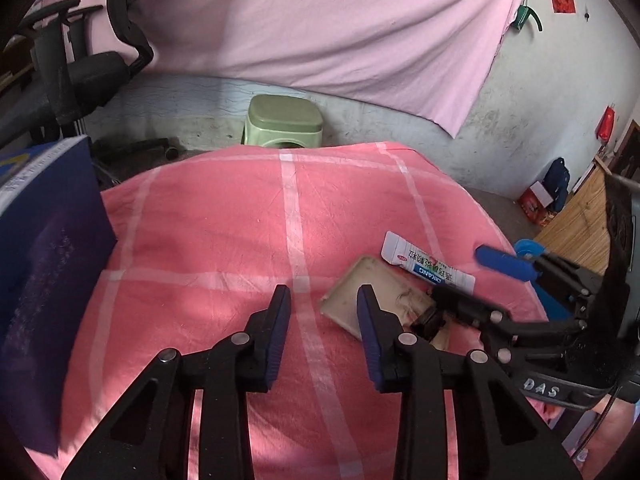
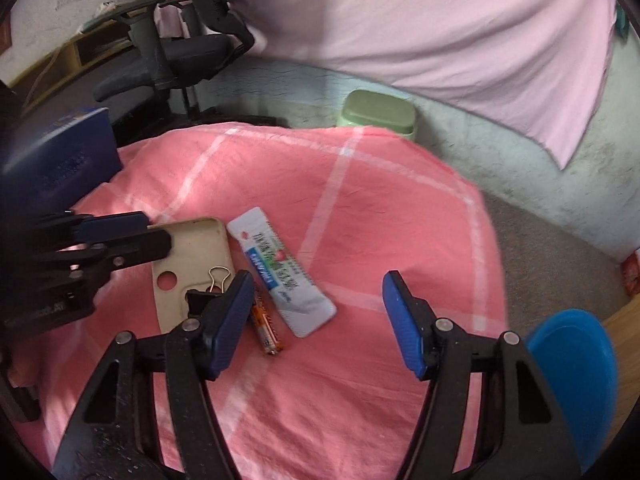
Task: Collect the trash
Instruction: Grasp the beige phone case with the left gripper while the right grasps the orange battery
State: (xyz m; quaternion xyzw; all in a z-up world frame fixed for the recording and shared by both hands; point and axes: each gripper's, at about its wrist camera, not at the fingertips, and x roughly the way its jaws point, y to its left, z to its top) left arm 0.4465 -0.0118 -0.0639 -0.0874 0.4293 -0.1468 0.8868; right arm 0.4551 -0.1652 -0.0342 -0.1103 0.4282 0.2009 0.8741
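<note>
A green plastic stool [image 1: 285,122] is standing at centre frame behind the pink checked cloth [image 1: 224,216], a black office chair [image 2: 172,56] is sitting upper left, and a pink sheet [image 1: 320,20] is hanging above.

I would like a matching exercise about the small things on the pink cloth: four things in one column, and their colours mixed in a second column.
Things:
1. phone case
2. battery
3. sachet
4. binder clip

Colours:
a. white with a blue stripe
b. black with wire handles
c. beige
d. orange

Pairs: 1-c, 2-d, 3-a, 4-b
</note>
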